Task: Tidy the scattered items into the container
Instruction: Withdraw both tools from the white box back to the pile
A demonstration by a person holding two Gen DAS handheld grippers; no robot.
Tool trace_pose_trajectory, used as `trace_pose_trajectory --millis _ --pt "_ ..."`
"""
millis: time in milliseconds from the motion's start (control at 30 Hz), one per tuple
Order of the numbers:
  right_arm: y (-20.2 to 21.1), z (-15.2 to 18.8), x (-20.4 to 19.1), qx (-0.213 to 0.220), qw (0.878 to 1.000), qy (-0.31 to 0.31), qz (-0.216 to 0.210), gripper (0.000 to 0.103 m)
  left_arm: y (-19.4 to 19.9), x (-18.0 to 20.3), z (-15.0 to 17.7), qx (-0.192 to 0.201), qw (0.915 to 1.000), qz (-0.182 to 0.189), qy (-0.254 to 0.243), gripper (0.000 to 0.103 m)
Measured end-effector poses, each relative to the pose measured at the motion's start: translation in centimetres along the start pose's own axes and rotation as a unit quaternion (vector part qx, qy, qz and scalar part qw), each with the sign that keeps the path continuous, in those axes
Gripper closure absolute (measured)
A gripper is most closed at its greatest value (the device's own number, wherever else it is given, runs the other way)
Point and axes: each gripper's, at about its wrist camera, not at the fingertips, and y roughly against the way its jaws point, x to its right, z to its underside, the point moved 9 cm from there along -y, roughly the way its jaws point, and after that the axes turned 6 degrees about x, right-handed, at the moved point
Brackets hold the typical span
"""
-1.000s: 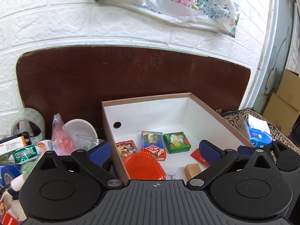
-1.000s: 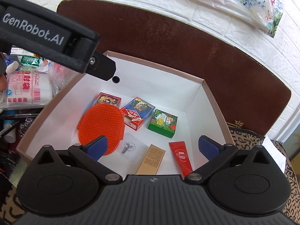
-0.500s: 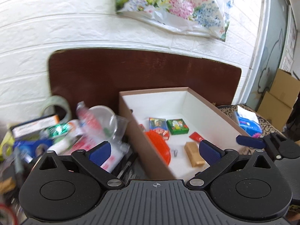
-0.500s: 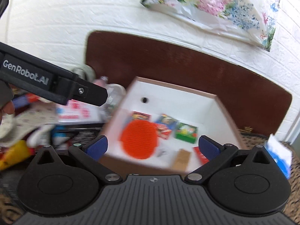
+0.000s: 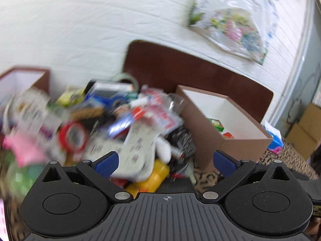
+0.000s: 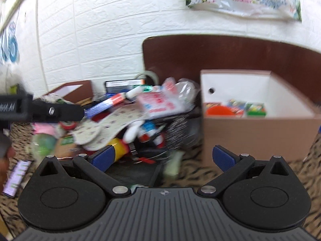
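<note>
**A:** Blue pads first, in your left wrist view: your left gripper (image 5: 164, 163) has its fingers spread wide, nothing between them. They face the pile of scattered items (image 5: 124, 124), which lies blurred just beyond the tips. The container (image 5: 226, 136), a brown box with white inside, sits to the right of the pile, touching its edge.

**B:** What should I pick?

**A:** I'd judge something lying loose on top, such as the white patterned sheet (image 5: 138, 144) near your left pad. Let the camera settle before you close, because the blur hides what overlaps what. Come down over one item only, so its neighbours don't drag along.

**B:** And the right wrist view?

**A:** Your right gripper (image 6: 163, 158) is equally wide and empty, low over the leopard-print cloth (image 6: 260, 172) that covers the surface. The other gripper's black arm (image 6: 46, 111) reaches in from the left, over the pile.

**B:** Anything only one view gives me?

**A:** The right view looks into the box: an orange disc (image 6: 219, 111) and small printed packs (image 6: 255, 109) already lie inside, and there's a round hole in the left wall. The left view shows little of that, but it does catch a second brown box (image 5: 24, 78) at far left and cardboard cartons (image 5: 305, 132) at far right.
</note>
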Motion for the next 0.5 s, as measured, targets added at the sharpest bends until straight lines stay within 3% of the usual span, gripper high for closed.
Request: trace_pose_trajectory --millis 100,267,500 --pt "-0.2 1.9 -1.4 -0.022 0.999 -0.022 -0.013 0.001 1.6 -2.0 2.2 -0.013 0.9997 -0.012 0.017 0.000" --pt "-0.4 5.2 -3.9 -0.052 0.998 -0.001 -0.024 0.001 3.9 -5.3 6.0 -0.033 0.9978 -0.053 -0.019 0.000" --pt "-0.6 8.4 -7.7 -0.088 0.994 0.022 -0.054 0.001 5.4 -8.4 8.8 -0.061 0.9968 -0.051 -0.002 0.002"
